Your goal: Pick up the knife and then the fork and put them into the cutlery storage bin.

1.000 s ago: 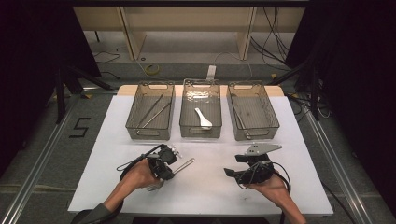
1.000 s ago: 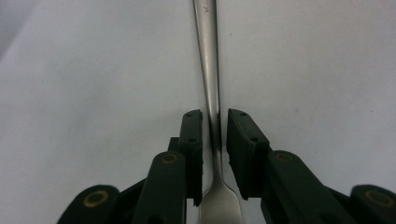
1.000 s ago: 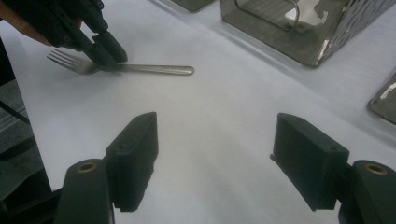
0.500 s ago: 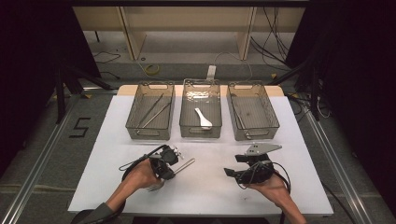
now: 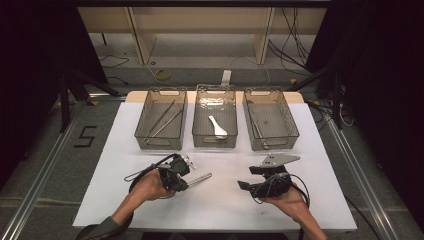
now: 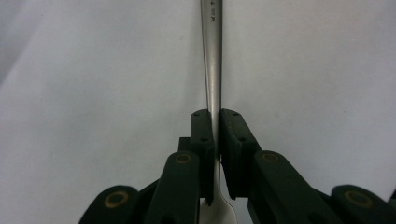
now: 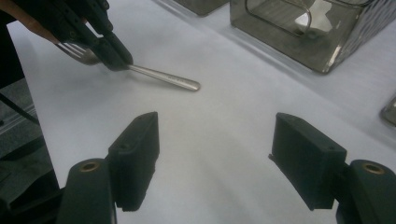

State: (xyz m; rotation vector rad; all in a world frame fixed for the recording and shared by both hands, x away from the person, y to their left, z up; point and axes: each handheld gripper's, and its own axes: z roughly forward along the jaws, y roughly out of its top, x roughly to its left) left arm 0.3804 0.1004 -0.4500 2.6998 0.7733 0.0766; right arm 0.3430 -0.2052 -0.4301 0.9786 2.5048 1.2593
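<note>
We see the fork (image 5: 199, 178) lying low over the white tabletop (image 5: 100, 200), in the near left part of it, and its long axis runs from the left claw (image 5: 186, 183) out toward the right and slightly away from us, toward the row of bins. Its handle end is the free end, pointing that way; its tines point back toward the person's left hand (image 5: 149, 187), as the right gripper view shows, where the tines (image 7: 77, 50) stick out behind the black jaws and the rounded handle tip (image 7: 187, 84) rests on or just above the tabletop. In the left gripper view the handle (image 6: 212, 60) runs straight up the middle, away from the camera, and the two pads (image 6: 201, 140) press on it from both sides near the neck, so the left claw is clamped on the fork; its jaws have just been drawing together around it. The right claw (image 7: 229, 161) sits to the right of the fork, well apart from it, with its jaws spread wide and nothing between them but bare tabletop; the right hand (image 5: 287, 199) holds it low near the front edge. Beyond the fork, three clear plastic bins stand side by side: the left bin (image 5: 145, 142) holds long thin metal pieces that look like chopsticks, the middle bin (image 5: 200, 140) holds a white spoon (image 5: 217, 126), and the right bin (image 5: 295, 131) has a thin utensil along its left wall that we cannot identify.
</note>
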